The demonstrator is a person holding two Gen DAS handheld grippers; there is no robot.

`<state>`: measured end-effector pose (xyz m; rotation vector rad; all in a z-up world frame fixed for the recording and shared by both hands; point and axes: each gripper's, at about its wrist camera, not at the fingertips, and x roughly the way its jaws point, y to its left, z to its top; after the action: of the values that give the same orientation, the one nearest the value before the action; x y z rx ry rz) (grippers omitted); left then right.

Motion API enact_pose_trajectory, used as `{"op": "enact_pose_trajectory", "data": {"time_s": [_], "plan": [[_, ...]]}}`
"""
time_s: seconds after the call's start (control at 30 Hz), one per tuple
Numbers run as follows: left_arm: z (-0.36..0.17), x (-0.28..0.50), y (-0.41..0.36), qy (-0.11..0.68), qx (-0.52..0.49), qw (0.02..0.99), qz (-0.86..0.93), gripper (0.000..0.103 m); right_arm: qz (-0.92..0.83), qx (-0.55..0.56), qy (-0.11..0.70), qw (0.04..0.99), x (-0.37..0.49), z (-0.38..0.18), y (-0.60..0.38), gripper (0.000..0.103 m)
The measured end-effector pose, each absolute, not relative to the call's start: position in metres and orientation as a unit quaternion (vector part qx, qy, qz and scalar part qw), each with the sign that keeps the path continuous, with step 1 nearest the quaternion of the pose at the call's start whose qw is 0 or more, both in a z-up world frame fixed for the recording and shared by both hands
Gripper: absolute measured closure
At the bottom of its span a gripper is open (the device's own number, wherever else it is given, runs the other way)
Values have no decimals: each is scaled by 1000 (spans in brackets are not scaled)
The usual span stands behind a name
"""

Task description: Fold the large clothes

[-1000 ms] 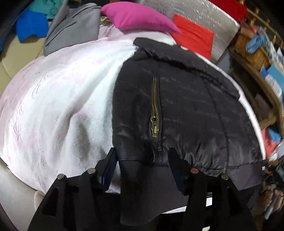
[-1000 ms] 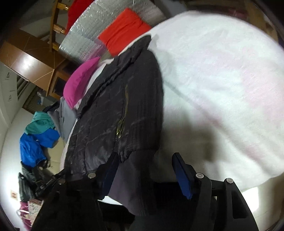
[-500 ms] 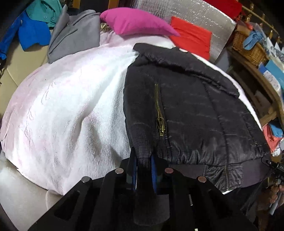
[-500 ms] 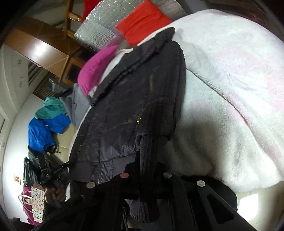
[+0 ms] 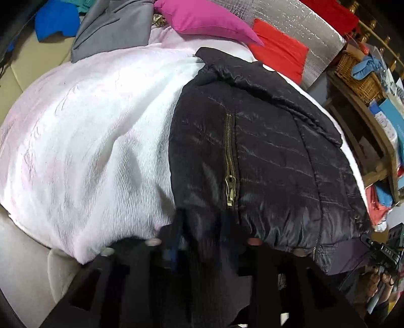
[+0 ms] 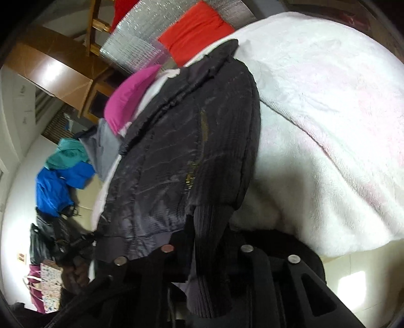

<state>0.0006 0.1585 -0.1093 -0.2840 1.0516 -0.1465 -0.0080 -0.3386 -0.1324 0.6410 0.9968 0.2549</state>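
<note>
A black quilted jacket (image 5: 272,161) with a brass pocket zipper (image 5: 230,161) lies on a white fleece blanket (image 5: 88,141) over a bed. It also shows in the right wrist view (image 6: 181,156). My left gripper (image 5: 202,242) is shut on the jacket's ribbed hem at its near left corner, blurred by motion. My right gripper (image 6: 209,252) is shut on the ribbed hem (image 6: 212,242) at the other near corner, and the knit band hangs down between its fingers.
A magenta pillow (image 5: 202,20), a red pillow (image 5: 280,55) and a silver padded headboard (image 5: 303,22) are at the far end. Grey (image 5: 113,27) and blue clothes (image 5: 55,20) lie far left. Wooden shelves (image 5: 373,121) with a basket stand at the right.
Both grippers were open around the hem a second ago and have closed on it. The hem is now lifted slightly and the left view has moved closer.
</note>
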Motion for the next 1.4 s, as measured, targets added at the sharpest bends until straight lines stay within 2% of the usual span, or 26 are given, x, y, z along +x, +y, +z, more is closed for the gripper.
{"op": "enact_pose_trajectory", "data": {"time_s": [0.1,0.17,0.2,0.4,0.47,0.5,0.53,0.57,0.63,1.17,1.4], "plan": [[-115,10,150,508,-125,850,-70,53,117,312,471,817,-6,-142,-341,77],[-119,13,143,512,-121,848,-68,53,107,318,477,812,-5,-148,-346,62],[-123,15,142,516,-120,846,-68,53,104,324,476,811,-6,-150,-348,59],[-124,9,152,520,-133,841,-64,62,105,331,472,810,-7,-149,-353,56],[-125,10,153,524,-132,839,-62,65,112,332,467,812,-2,-149,-351,57],[-124,11,152,524,-129,840,-60,70,120,332,466,811,0,-150,-348,62],[-123,11,150,525,-122,840,-58,75,129,328,468,810,3,-150,-344,82],[-122,11,148,525,-109,842,-55,80,133,315,473,812,6,-148,-336,86],[-117,12,143,521,-95,847,-55,83,139,303,475,814,6,-144,-330,89],[-67,-26,136,466,-46,882,-60,85,197,340,430,813,-32,-103,-339,90],[-58,-37,135,454,-41,888,-64,85,211,349,425,808,-48,-103,-347,90]]}}
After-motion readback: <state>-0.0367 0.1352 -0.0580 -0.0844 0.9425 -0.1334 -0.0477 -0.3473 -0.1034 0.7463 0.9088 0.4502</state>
